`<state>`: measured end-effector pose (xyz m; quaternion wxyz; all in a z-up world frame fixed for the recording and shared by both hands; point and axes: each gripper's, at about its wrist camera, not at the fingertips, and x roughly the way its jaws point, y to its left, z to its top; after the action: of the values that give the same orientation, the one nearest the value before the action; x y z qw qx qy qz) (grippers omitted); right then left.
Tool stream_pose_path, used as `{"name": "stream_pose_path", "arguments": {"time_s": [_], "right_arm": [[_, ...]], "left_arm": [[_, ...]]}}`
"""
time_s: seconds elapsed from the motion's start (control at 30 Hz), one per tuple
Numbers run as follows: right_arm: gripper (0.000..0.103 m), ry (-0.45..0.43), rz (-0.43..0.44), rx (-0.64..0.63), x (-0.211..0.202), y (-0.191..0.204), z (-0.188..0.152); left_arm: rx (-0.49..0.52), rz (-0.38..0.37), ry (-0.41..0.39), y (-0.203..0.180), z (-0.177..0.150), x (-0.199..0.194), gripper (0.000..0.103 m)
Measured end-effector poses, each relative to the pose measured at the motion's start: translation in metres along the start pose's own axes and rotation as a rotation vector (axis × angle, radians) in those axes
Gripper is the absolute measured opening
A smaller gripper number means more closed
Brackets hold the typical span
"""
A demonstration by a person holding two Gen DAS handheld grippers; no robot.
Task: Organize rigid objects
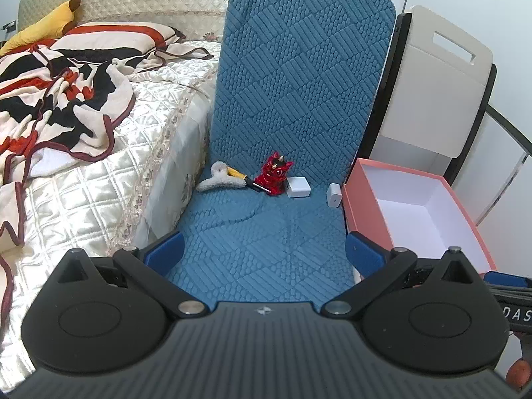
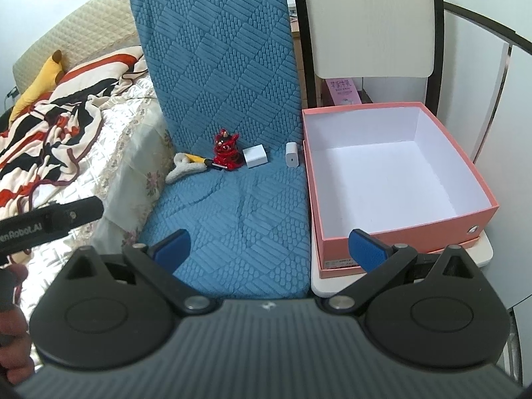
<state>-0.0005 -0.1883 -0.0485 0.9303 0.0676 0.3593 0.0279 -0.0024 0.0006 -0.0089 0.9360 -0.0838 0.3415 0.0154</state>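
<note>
A red figurine (image 1: 274, 174) (image 2: 226, 153) stands at the back of the blue quilted seat (image 1: 266, 232) (image 2: 232, 219). A white cube (image 1: 298, 187) (image 2: 255, 157) lies right of it, and a small white charger (image 1: 334, 194) (image 2: 292, 154) stands further right. A yellow-handled screwdriver (image 1: 244, 179) (image 2: 199, 160) lies on a white fluffy item (image 1: 216, 179) (image 2: 181, 168) to the left. An open pink box (image 1: 415, 212) (image 2: 399, 179) with a white inside stands right of the seat. My left gripper (image 1: 264, 252) and right gripper (image 2: 269, 249) are open and empty, well in front of the objects.
A bed with a cream quilt (image 1: 83, 183) (image 2: 109, 139) and a striped blanket (image 1: 50, 99) lies left of the seat. A white chair back (image 1: 439, 83) (image 2: 369, 23) stands behind the pink box. The left gripper's handle (image 2: 50, 221) shows at the left of the right wrist view.
</note>
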Motion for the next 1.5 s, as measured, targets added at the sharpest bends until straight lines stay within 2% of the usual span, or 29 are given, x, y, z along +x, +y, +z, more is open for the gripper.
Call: {"name": "stream_pose_path", "arguments": {"time_s": [0.47,0.8,1.07,1.1,1.23,1.3,1.5], "right_arm": [[0.103,0.02,0.02,0.013,0.031,-0.004,0.007],[0.103,0.04,0.022,0.012,0.073,-0.004,0.024],[0.102,0.009,0.003,0.013,0.111,0.003,0.041],[0.098,0.007,0.0,0.016,0.116,0.003,0.043],[0.092,0.002,-0.025,0.0,0.138,0.009,0.05],[0.082,0.006,-0.039,-0.015,0.149,0.012,0.053],[0.073,0.024,-0.073,-0.062,0.185,0.019,0.06]], "left_arm": [[0.002,0.007,0.049,0.001,0.009,0.048,0.103],[0.022,0.003,0.074,-0.001,0.024,0.107,0.103],[0.041,-0.017,0.069,-0.001,0.044,0.158,0.103],[0.039,-0.019,0.069,0.0,0.046,0.165,0.103],[0.035,-0.026,0.072,0.005,0.057,0.194,0.103],[0.027,-0.031,0.073,0.008,0.061,0.208,0.103],[0.008,-0.046,0.056,0.016,0.073,0.251,0.103]]}}
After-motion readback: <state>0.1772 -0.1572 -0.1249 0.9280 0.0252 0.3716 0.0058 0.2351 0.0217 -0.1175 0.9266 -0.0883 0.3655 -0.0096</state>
